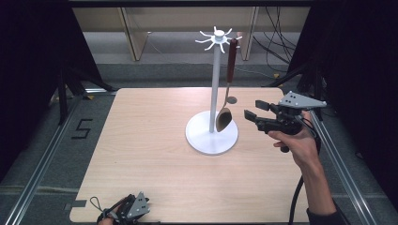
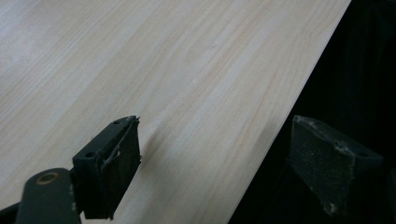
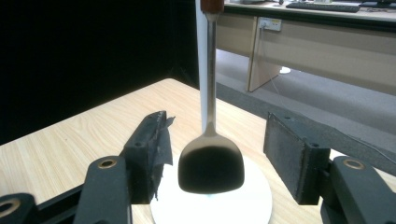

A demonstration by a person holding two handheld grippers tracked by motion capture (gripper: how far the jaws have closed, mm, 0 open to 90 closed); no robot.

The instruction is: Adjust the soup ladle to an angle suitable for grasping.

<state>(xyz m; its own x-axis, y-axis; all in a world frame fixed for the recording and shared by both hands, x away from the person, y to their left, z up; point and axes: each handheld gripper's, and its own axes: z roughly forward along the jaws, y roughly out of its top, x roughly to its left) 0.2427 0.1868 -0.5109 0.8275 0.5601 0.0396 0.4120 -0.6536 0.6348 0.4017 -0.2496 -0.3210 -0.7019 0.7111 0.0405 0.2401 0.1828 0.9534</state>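
Note:
A white hook stand rises from its round base at the table's middle right. From one of the top hooks hangs a metal spatula with a dark red handle. Its blade sits just above the base. My right gripper is held level, right of the blade, with its jaws open and pointing at it. In the right gripper view the blade hangs just ahead of the open gripper, untouched. My left gripper rests at the table's near left edge, open and holding nothing.
The light wooden table is bare left of the stand. A small grey round mark lies behind the base. Metal rails run along both sides, with a "5" marked on the floor. Desks and cables stand beyond the far edge.

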